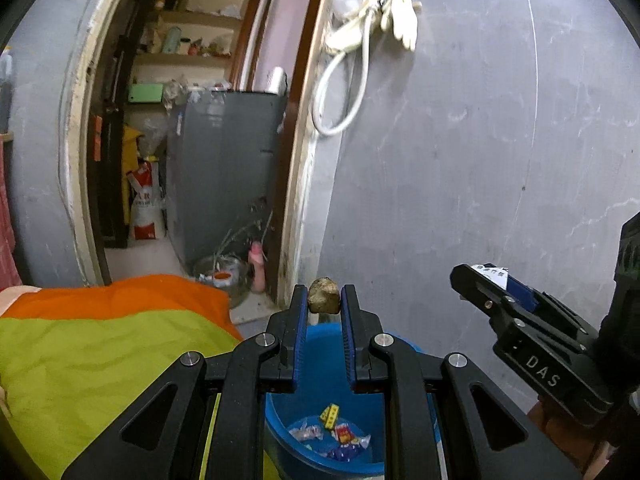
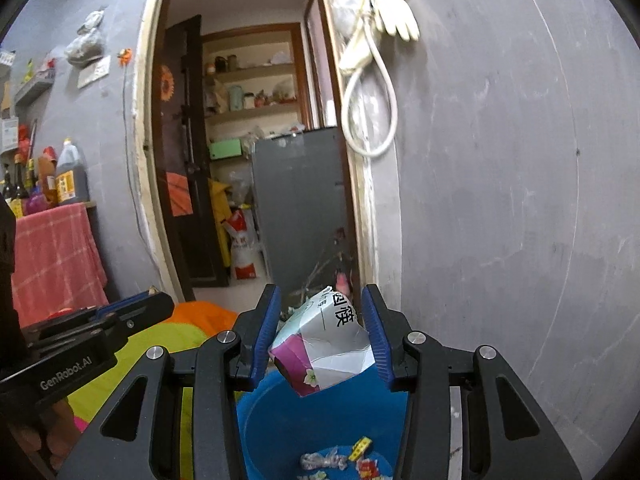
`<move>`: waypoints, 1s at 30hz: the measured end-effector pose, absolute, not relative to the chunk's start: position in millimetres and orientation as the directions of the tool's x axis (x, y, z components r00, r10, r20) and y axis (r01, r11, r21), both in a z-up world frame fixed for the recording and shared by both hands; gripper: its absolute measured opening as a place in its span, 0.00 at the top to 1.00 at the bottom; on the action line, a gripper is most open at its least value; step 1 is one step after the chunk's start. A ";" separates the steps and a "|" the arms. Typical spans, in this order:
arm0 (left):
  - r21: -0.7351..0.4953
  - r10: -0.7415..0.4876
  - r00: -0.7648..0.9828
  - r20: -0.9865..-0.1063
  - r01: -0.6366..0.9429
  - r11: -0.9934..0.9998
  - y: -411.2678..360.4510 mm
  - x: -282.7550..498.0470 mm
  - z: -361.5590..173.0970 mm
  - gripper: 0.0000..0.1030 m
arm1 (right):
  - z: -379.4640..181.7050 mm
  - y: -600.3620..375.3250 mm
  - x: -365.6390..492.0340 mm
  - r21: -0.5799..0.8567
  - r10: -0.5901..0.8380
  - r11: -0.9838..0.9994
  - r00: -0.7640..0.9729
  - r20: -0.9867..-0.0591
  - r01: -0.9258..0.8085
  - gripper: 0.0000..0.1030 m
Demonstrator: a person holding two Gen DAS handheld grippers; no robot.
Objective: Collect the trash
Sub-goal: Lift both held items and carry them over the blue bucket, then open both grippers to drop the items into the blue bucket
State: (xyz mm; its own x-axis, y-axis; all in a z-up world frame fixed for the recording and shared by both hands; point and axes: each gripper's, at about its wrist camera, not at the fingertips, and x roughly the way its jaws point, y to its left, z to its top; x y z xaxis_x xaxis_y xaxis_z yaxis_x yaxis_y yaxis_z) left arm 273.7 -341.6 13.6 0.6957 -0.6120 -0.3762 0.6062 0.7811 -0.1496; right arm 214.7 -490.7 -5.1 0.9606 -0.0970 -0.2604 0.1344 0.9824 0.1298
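Blue bucket (image 1: pixel 316 344) sits below both my grippers. My left gripper (image 1: pixel 324 300) pinches a brownish crumpled wad (image 1: pixel 323 295); my right gripper (image 2: pixel 322 320) clamps a crushed paper carton (image 2: pixel 324 344).

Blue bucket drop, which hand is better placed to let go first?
Probably the right: its gripper holds the crumpled paper carton above the blue bucket; the left gripper's brown lump sits nearer the rim.

Floor (image 1: pixel 256 312): blue bucket (image 1: pixel 320 344) w/ wrappers (image 1: pixel 340 436) inside; bed cover (image 1: pixel 100 352) beside.
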 end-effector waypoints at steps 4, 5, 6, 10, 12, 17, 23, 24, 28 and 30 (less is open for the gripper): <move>-0.161 -0.608 0.672 -0.423 0.605 0.780 -349.4 283.4 0.6 0.87 | -17.1 -497.2 222.4 0.151 -0.090 0.979 0.951 -0.295 0.140 0.59; -0.165 -0.606 0.666 -0.436 0.602 0.781 -351.1 286.6 -2.7 0.87 | -20.0 -498.2 224.1 0.153 -0.088 0.978 0.948 -0.304 0.140 0.59; -0.172 -0.605 0.658 -0.449 0.601 0.781 -352.6 289.7 -6.1 0.87 | -22.7 -499.5 225.9 0.156 -0.087 0.978 0.946 -0.312 0.141 0.59; -0.174 -0.598 0.635 -0.489 0.601 0.780 -359.2 297.8 -15.5 0.87 | -33.0 -503.4 231.5 0.165 -0.082 0.975 0.937 -0.340 0.146 0.59; -0.177 -0.599 0.623 -0.503 0.605 0.777 -362.0 302.0 -20.2 0.87 | -37.4 -506.4 234.1 0.179 -0.078 0.973 0.933 -0.352 0.149 0.58; -0.184 -0.591 0.603 -0.536 0.599 0.779 -365.5 310.3 -27.1 0.87 | -41.9 -510.3 238.4 0.196 -0.073 0.968 0.925 -0.372 0.155 0.57; -0.189 -0.585 0.599 -0.547 0.593 0.783 -362.3 310.6 -30.3 0.77 | -42.7 -513.3 240.0 0.209 -0.072 0.964 0.922 -0.381 0.162 0.51; -0.190 -0.585 0.601 -0.545 0.591 0.784 -361.9 308.3 -29.5 0.74 | -42.4 -513.3 239.1 0.209 -0.075 0.964 0.922 -0.380 0.164 0.51; -0.194 -0.584 0.610 -0.535 0.584 0.788 -356.6 305.3 -27.0 0.67 | -38.5 -513.4 235.7 0.203 -0.086 0.964 0.924 -0.373 0.172 0.50; -0.194 -0.581 0.616 -0.531 0.580 0.791 -353.1 305.0 -24.8 0.65 | -35.2 -513.4 233.4 0.202 -0.090 0.964 0.926 -0.367 0.174 0.49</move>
